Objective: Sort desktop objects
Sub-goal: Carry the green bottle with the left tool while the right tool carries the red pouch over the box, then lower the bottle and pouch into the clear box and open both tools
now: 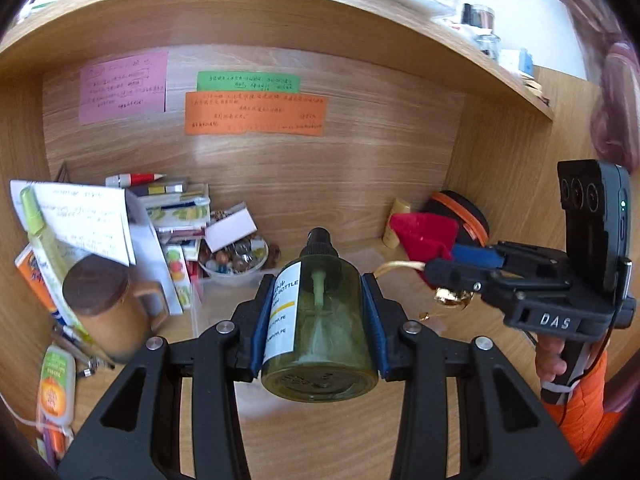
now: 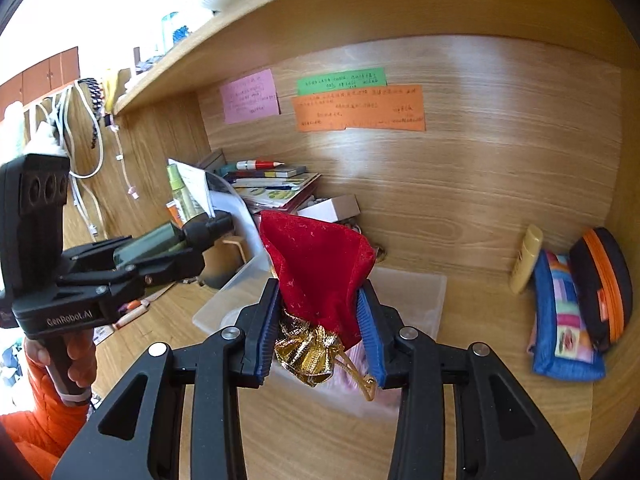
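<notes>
The left gripper [image 1: 318,312] pinches a green translucent spray bottle [image 1: 320,320] between its blue-padded fingers, the bottle's black nozzle pointing forward away from the claw and its round base facing the camera. A white label runs down the bottle's left side. The bottle is held above the wooden desk [image 1: 344,436], clear of it.

The right gripper [image 2: 320,320] is closed on a red velvet drawstring pouch [image 2: 320,264], whose gold-trimmed neck [image 2: 310,354] and gold cord hang back toward the camera while the red body stands up ahead of the fingers. Directly below and ahead of this claw lies a clear plastic tray [image 2: 416,288] on the desk.

From the left wrist view, the right gripper [image 1: 444,270] sits off to the right with the pouch [image 1: 424,232] in its tips. To the left of the left claw stands a brown mug with a dark lid [image 1: 108,304], and ahead-left a small bowl of beads [image 1: 234,260] sits before a pile of books [image 1: 176,208].

From the right wrist view, the left gripper [image 2: 192,248] is off to the left, holding the bottle [image 2: 152,242]. Far right of the right claw, against the back panel, a yellow tube [image 2: 526,258] leans beside a blue patchwork pouch [image 2: 560,316] and a black case with orange zip [image 2: 600,284]. Pink, green and orange paper notes [image 2: 358,114] are stuck on the back panel.
</notes>
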The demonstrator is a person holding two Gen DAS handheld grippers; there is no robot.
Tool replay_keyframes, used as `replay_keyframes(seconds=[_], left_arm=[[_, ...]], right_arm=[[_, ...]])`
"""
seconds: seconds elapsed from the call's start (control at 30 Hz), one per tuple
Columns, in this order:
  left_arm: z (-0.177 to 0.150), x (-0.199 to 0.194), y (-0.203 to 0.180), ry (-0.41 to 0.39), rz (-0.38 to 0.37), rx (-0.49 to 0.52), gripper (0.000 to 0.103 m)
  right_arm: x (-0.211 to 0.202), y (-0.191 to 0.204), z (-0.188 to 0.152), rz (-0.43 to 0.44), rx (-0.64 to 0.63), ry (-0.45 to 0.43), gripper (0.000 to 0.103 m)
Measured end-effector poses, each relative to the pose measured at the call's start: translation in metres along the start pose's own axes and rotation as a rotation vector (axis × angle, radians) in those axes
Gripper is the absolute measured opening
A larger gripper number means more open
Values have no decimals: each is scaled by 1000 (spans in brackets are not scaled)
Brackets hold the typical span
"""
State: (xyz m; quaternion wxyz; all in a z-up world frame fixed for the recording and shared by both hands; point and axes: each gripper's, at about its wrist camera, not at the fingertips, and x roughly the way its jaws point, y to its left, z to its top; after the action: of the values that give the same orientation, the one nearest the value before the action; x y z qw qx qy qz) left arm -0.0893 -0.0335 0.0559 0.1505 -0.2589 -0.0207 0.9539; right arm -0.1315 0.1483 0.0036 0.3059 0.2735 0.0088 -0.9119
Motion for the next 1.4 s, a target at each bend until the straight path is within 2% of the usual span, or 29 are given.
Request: replay_keyframes(seconds=[0.23, 0.47, 0.83, 1.1, 1.4], left_arm=[[-1, 42, 12, 68, 52, 9, 41], [-9, 71, 18, 121, 25, -4, 41], [-23, 118, 8, 212, -37, -3, 41], [-32, 130, 2, 239, -33, 24, 41], [-36, 128, -2, 223, -22, 66, 41]], right_arm=[[43, -14, 0, -18, 35, 67, 35], [73, -27, -14, -24, 77, 121, 36], [92, -41, -25, -81, 86, 172, 38], [99, -44, -29, -99, 79, 197, 39], [103, -42, -34, -111, 58, 211, 40]])
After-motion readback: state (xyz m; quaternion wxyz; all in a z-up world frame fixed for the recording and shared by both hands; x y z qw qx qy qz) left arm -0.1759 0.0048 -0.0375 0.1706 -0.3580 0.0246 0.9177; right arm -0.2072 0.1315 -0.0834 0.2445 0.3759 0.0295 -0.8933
